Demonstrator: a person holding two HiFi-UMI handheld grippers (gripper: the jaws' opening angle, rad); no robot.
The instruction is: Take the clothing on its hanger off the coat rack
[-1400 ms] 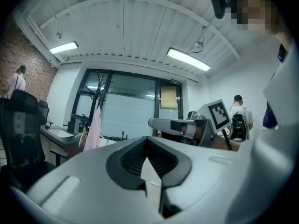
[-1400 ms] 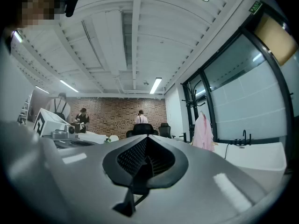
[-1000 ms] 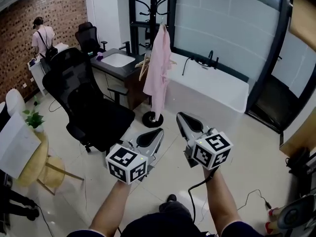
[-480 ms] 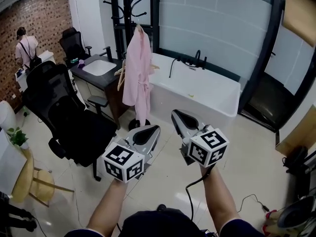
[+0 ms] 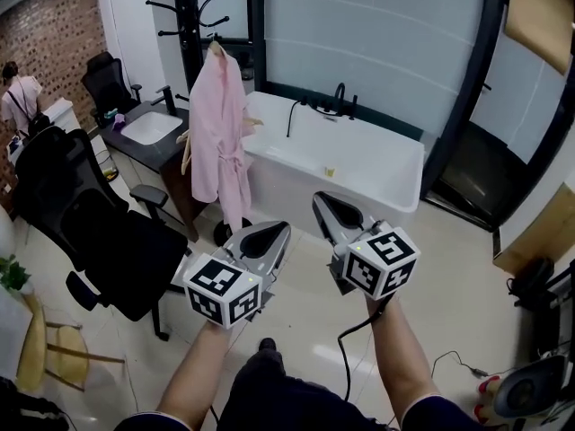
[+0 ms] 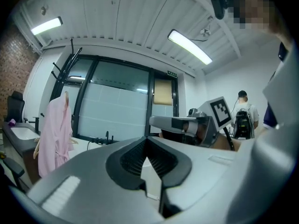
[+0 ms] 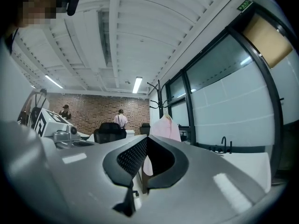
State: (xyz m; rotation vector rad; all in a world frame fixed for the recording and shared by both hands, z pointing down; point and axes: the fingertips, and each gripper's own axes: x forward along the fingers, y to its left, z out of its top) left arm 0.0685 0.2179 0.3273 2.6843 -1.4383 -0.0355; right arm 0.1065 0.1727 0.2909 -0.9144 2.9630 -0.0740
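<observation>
A pink robe (image 5: 218, 133) hangs on a wooden hanger (image 5: 187, 147) from the black coat rack (image 5: 190, 21) at the upper left of the head view. It also shows at the left of the left gripper view as the robe (image 6: 52, 134), and behind the jaws in the right gripper view as the robe (image 7: 164, 127). My left gripper (image 5: 270, 234) and right gripper (image 5: 327, 206) are held side by side in front of me, well short of the rack. Both are shut and hold nothing. The left gripper (image 6: 148, 149) and right gripper (image 7: 144, 146) point up into the room.
A black office chair (image 5: 94, 232) stands left of my arms. Behind the rack are a dark vanity with a sink (image 5: 148, 131) and a white bathtub (image 5: 355, 155) along the glass wall. A person (image 5: 20, 92) stands far left. A cable (image 5: 449, 362) lies on the floor.
The robe, rack and chair have slid left and lower in the head view as I turned and stepped closer. Both grippers stay shut and side by side.
</observation>
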